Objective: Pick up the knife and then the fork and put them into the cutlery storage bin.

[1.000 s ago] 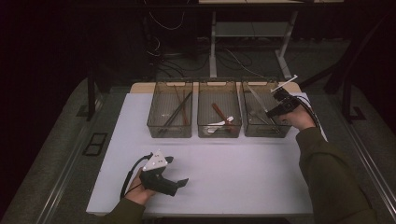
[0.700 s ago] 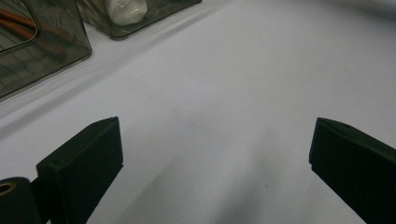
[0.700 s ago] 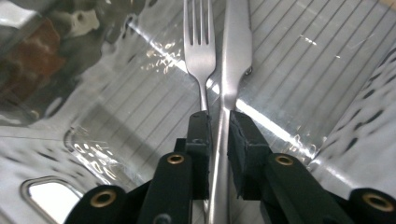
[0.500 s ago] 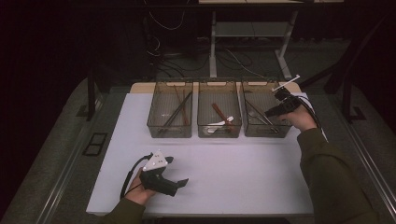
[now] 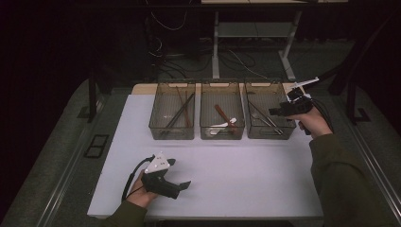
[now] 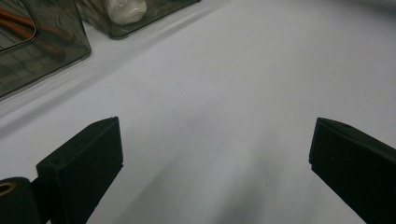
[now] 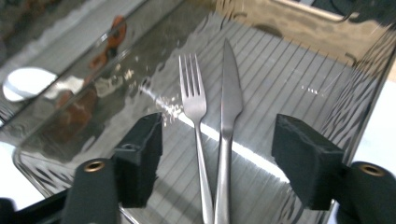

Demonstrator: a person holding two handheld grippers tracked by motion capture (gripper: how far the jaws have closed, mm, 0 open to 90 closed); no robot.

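A: As the high view has it, where are the hands?

B: The right hand point(image 5: 309, 120) is stretched out to the right bin point(image 5: 265, 135), its gripper point(image 5: 275, 112) held level over that bin's near right corner, jaws pointing in over the bin. The left hand point(image 5: 142, 194) rests low on the table point(image 5: 246, 175), near the front edge, with the left gripper point(image 5: 182, 185) lying there, jaws aimed right and well short of the bins.

A: And the cutlery?

B: A fork point(image 5: 259, 116) and knife point(image 5: 265, 118) lie aslant in the right bin, just beyond and below the right jaws. The middle bin point(image 5: 222, 135) holds a white spoon point(image 5: 218, 126) and a reddish stick; the left bin point(image 5: 172, 135) holds dark chopsticks point(image 5: 177, 113).

A: Left gripper view?

B: Its jaws stand wide apart with nothing but bare table between them. Two bins show at the upper left, far ahead of the jaws.

A: Right gripper view?

B: The jaws stand well apart, gripping nothing. The fork point(image 7: 196, 121) and knife point(image 7: 229, 121) lie side by side on the ribbed bin floor, below the gap, handles running back between the jaws, tips pointing away. Neither pad touches them.

A: What differs from a second ago?

B: The right jaws have just been opening, and they hold nothing. The right hand has drawn slightly back and up from the bin. The left hand has kept its place.
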